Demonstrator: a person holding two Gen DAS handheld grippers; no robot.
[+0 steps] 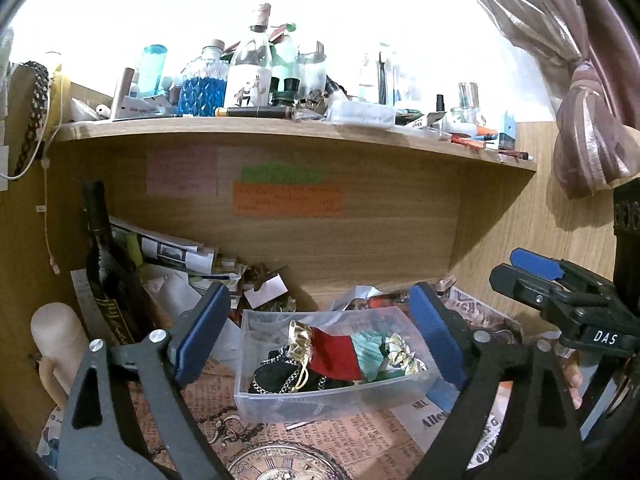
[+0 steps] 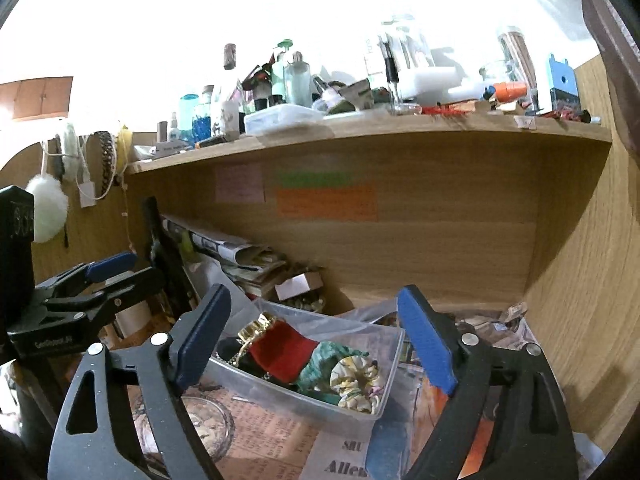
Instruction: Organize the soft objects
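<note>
Left wrist view: our left gripper (image 1: 320,332) has its fingers spread wide with nothing between them, hovering in front of the clear plastic bin (image 1: 340,396). Bin sits on a newspaper-print sheet (image 1: 360,436) on the desk under a wooden shelf (image 1: 280,130). Inside the bin we see a red pouch (image 1: 334,354) with gold trim, a teal scrunchie (image 1: 370,354), a gold-and-white scrunchie (image 1: 402,356) and black fabric with chains (image 1: 276,380), all touching in one heap. Our right gripper (image 1: 516,272) shows at the right edge, well apart from the bin; from there we cannot tell its gap. Right wrist view: right gripper (image 2: 314,344) fingers stand wide apart, empty, the bin between and beyond them. Bottles (image 1: 248,68) crowd the shelf top.
</note>
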